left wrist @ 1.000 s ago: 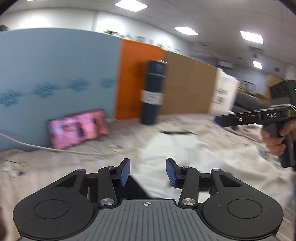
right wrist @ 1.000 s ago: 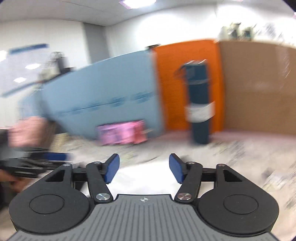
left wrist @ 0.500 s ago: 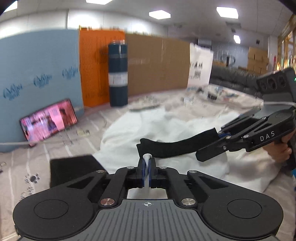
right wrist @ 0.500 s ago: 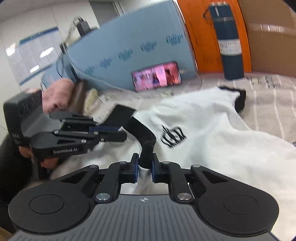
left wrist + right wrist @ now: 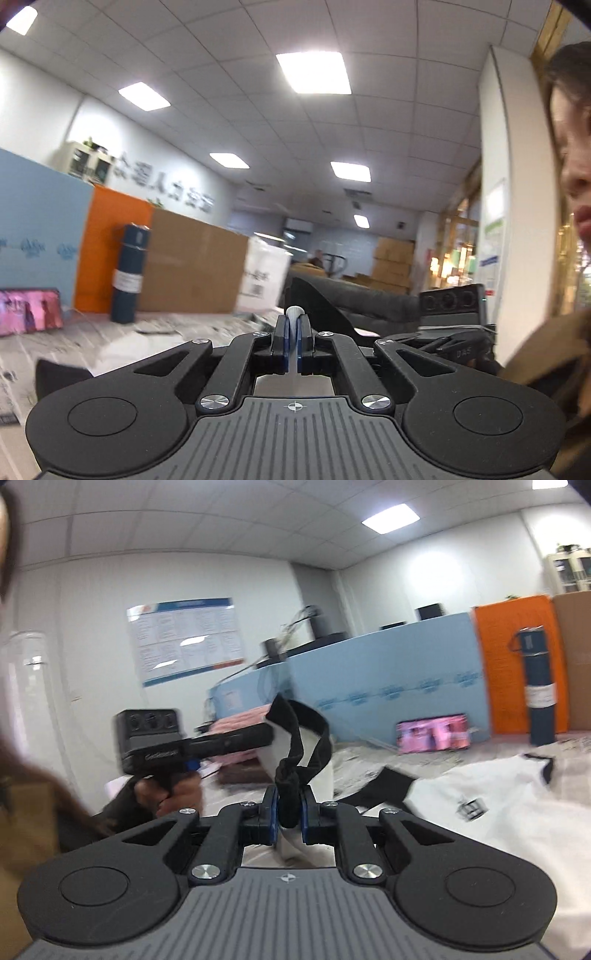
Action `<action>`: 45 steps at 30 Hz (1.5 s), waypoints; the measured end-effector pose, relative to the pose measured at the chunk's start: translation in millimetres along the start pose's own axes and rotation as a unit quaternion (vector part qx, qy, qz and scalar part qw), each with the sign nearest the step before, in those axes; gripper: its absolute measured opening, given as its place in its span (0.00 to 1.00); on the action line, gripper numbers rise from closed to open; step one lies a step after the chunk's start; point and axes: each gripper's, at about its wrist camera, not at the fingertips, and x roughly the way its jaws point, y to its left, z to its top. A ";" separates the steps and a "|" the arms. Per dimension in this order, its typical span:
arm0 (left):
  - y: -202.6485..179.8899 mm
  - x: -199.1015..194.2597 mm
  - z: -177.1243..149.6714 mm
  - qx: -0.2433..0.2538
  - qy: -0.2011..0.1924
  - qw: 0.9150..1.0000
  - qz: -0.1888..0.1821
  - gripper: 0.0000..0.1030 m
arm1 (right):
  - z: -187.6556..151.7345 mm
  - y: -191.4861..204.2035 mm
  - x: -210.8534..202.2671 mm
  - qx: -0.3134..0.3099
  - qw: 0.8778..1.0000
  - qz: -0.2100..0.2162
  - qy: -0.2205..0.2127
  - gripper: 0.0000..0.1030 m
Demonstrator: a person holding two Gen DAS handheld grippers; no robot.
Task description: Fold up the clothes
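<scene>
A white T-shirt (image 5: 491, 808) with black collar and sleeve trim and a small black print lies on the table, its neck end lifted. My right gripper (image 5: 289, 806) is shut on the black collar band (image 5: 295, 771). My left gripper (image 5: 294, 334) is shut on a fold of white cloth (image 5: 294, 313) beside the black collar (image 5: 317, 306); it also shows in the right wrist view (image 5: 269, 734), holding the shirt's shoulder up. Both grippers are raised above the table, close together.
A dark blue flask (image 5: 537, 694) stands by orange (image 5: 513, 664), blue and cardboard panels at the table's back. A phone with a pink screen (image 5: 432, 736) leans on the blue panel. Patterned paper (image 5: 22, 362) covers the table. The person's face (image 5: 576, 177) is close on the right.
Both grippers, open a second ago, have shut on the shirt's collar area and lifted it up off the table; the views now tilt upward.
</scene>
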 end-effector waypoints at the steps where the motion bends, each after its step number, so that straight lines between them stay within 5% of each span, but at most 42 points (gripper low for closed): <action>1: -1.9 -2.7 -4.0 -0.009 0.017 1.000 -0.024 0.03 | -6.4 6.5 -1.5 -0.003 1.000 0.010 0.015 0.11; 5: -13.6 -5.7 -21.3 0.011 0.086 0.994 -0.068 0.10 | -28.0 18.4 1.5 0.015 0.996 0.037 0.082 0.11; 8: -11.6 -10.1 -17.9 0.015 0.067 0.995 -0.074 0.17 | -40.0 24.1 3.0 0.030 0.990 0.059 0.121 0.20; 10: -7.6 -15.3 -10.3 0.013 0.032 0.996 -0.077 0.45 | -37.5 22.8 0.0 0.039 0.989 0.084 0.115 0.31; 12: 2.4 -14.6 -0.8 0.009 0.015 0.999 -0.044 0.67 | -33.1 20.1 -7.8 0.039 0.990 0.094 0.093 0.40; 16: 33.5 -7.7 18.4 -0.010 -0.007 0.998 0.062 0.68 | -12.7 10.2 -33.5 0.004 0.998 0.053 0.030 0.58; 19: 83.4 8.6 27.7 -0.057 0.007 0.979 0.194 0.68 | -0.2 -9.0 -65.0 -0.009 0.999 -0.024 -0.026 0.67; 22: 141.3 28.8 27.6 -0.115 0.038 0.943 0.311 0.67 | 10.6 -51.1 -91.9 0.031 0.989 -0.122 -0.078 0.70; 26: 201.4 55.5 12.0 -0.167 0.095 0.906 0.376 0.66 | 12.2 -129.4 -118.1 0.141 0.956 -0.231 -0.116 0.71; 29: 221.5 68.2 -3.4 -0.182 0.125 0.894 0.390 0.66 | 8.6 -184.0 -128.4 0.217 0.922 -0.297 -0.124 0.71; 33: 225.1 83.4 -15.6 -0.173 0.152 0.893 0.387 0.64 | -2.6 -236.5 -121.5 0.279 0.886 -0.359 -0.088 0.68; 38: 208.6 105.1 2.2 -0.071 0.178 0.884 0.426 0.65 | -11.5 -257.5 -100.1 0.300 0.879 -0.370 -0.023 0.59; 43: 198.3 158.1 40.3 -0.024 0.149 0.926 0.347 0.68 | -13.1 -251.7 -94.8 0.289 0.886 -0.362 -0.011 0.59; 45: 205.6 193.1 38.9 -0.029 0.155 0.933 0.323 0.69 | -12.4 -251.4 -95.2 0.291 0.887 -0.360 -0.011 0.59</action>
